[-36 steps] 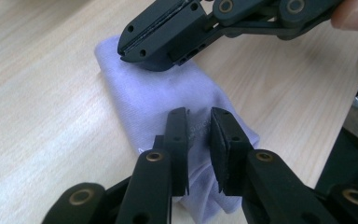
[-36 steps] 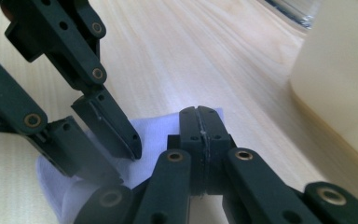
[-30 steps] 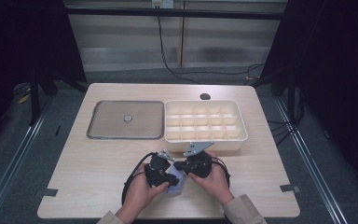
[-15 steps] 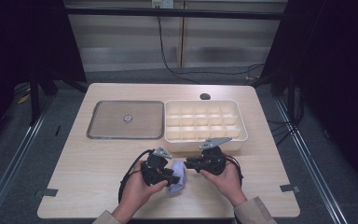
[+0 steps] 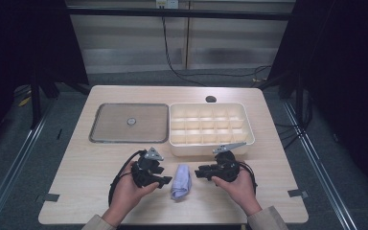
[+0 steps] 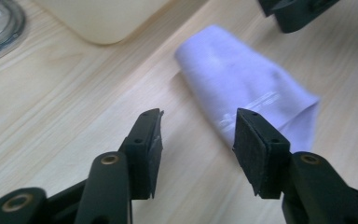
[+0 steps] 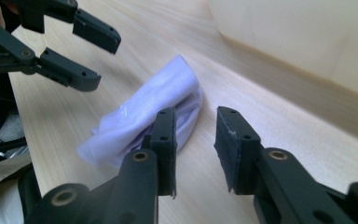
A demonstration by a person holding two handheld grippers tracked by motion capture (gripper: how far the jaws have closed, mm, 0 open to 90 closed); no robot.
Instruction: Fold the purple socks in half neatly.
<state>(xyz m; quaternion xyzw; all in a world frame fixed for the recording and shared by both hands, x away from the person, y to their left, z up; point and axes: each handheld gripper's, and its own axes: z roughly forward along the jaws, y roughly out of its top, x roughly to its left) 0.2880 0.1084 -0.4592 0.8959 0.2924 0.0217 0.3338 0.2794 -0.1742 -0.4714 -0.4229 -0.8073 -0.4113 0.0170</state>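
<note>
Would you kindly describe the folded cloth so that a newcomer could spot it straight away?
On the light wooden table, look at the near edge, in front of the cream compartment tray. There the folded cloth lies flat between the left gripper and right gripper. It is the only soft, pale lilac thing there.

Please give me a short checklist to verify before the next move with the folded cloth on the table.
1. Cloth lies free on the table, folded, between the two claws: ok.
2. Left claw open, its jaws just opened, nothing between the pads: ok.
3. Right claw open, its jaws also just opened, cloth beside its pad and not gripped: ok.
4. Compartment box stands behind the cloth, its cells look empty: ok.
5. Lid lies flat, left of the box, out of the way: ok.
6. Whether the fold will hold when the cloth is lifted: cannot tell.
</note>
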